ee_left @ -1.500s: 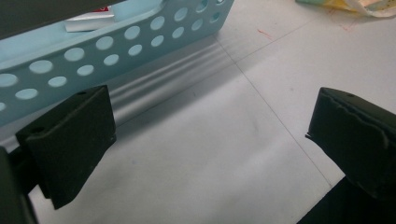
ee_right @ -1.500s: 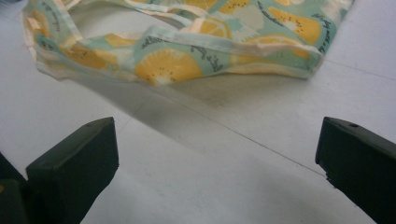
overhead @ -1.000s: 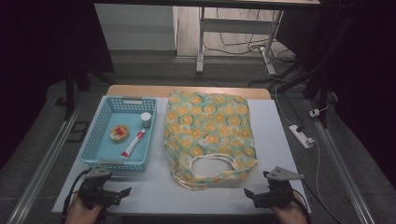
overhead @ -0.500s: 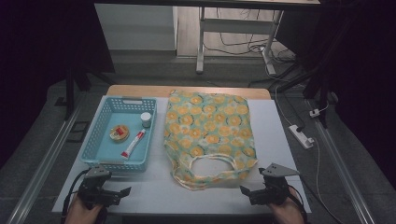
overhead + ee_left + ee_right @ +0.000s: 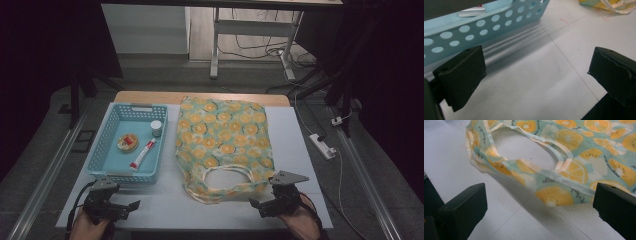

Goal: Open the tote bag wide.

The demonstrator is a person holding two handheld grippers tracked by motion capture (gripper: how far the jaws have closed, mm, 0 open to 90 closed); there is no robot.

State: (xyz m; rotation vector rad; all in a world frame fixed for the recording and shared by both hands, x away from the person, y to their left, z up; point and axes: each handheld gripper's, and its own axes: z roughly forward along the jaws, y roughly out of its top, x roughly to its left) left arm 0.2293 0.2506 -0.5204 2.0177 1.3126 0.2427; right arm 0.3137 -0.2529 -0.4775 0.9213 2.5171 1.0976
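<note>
A cloth tote bag (image 5: 223,140) printed with orange slices lies flat in the middle of the white table (image 5: 295,150), its handles (image 5: 220,172) toward the near edge. My right gripper (image 5: 260,206) is open just off the bag's near right corner; the bag's hem (image 5: 554,180) lies a short way beyond its jaws. My left gripper (image 5: 131,206) is open over bare table at the near left, just in front of the blue basket (image 5: 102,145). The basket wall (image 5: 486,25) stands close beyond its jaws.
The basket holds a red and white tube (image 5: 142,154), a small white-capped jar (image 5: 156,128) and a round tin (image 5: 127,142). A white power strip (image 5: 322,146) lies on the floor right of the table. Table legs and cables stand beyond the far edge.
My right gripper has shifted a little left, closer to the bag's near right corner. The left gripper has stayed in place.
</note>
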